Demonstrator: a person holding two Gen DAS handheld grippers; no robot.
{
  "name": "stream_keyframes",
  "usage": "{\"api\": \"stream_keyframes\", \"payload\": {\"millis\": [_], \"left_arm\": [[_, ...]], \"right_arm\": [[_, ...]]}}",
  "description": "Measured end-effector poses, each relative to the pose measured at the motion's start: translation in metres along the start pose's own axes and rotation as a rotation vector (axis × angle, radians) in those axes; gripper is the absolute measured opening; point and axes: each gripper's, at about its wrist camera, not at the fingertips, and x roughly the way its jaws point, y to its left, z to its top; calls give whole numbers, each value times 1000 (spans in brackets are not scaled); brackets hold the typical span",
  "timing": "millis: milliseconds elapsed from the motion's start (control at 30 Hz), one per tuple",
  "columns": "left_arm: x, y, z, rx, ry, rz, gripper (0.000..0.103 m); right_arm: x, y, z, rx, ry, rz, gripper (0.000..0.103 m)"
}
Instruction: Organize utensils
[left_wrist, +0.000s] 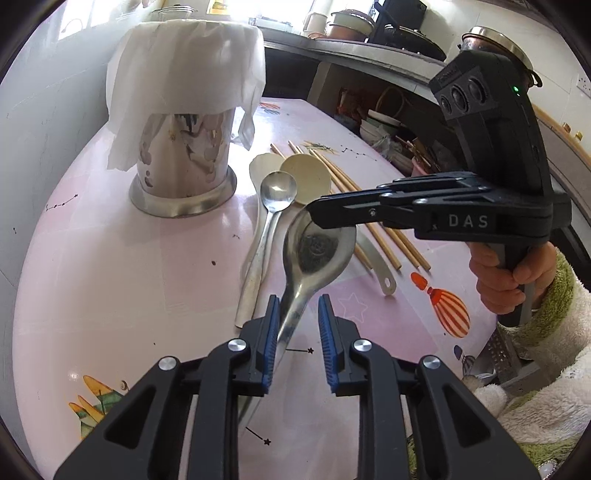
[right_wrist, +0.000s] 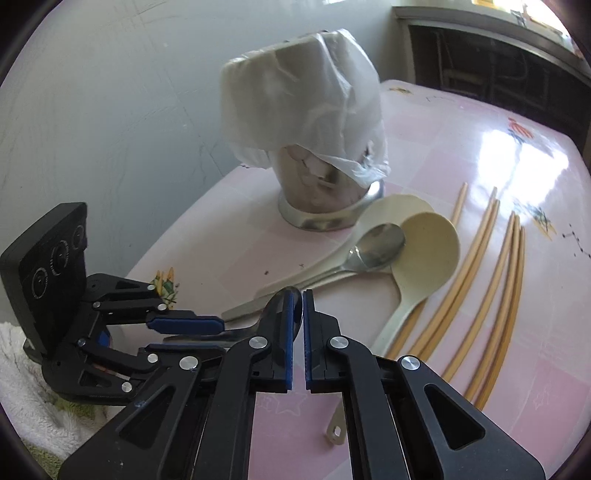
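Right gripper (right_wrist: 297, 314) is pinched shut on the bowl rim of a big steel spoon (left_wrist: 314, 247), lifting it off the pink surface (left_wrist: 110, 277), and you can read "DAS" in white letters on the gripper's black body. The left gripper (left_wrist: 298, 314) stands part open around that spoon's handle, the left pad touching it, the right pad clear. Beyond lie a smaller steel spoon (left_wrist: 277, 192), two cream ladles (left_wrist: 306, 173) and chopsticks (right_wrist: 476, 266), beside a steel pot (left_wrist: 184, 166) draped with white plastic (left_wrist: 184, 66).
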Motion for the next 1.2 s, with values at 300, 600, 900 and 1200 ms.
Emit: {"api": "stream_keyframes", "payload": {"millis": [300,600,900,1200], "left_arm": [[3,35,13,-125,-1,-156,22],[13,66,20,-254,51,-413,22],[9,77,23,-280,26,-438,4],[6,73,21,-286,24,-309,1]], "right_arm": [[-5,7,12,-135,-32,105,1],[-3,9,20,-206,-25,186,1],[7,-11,28,-114,-23,251,8],[15,-56,28,87,-28,70,38]]}}
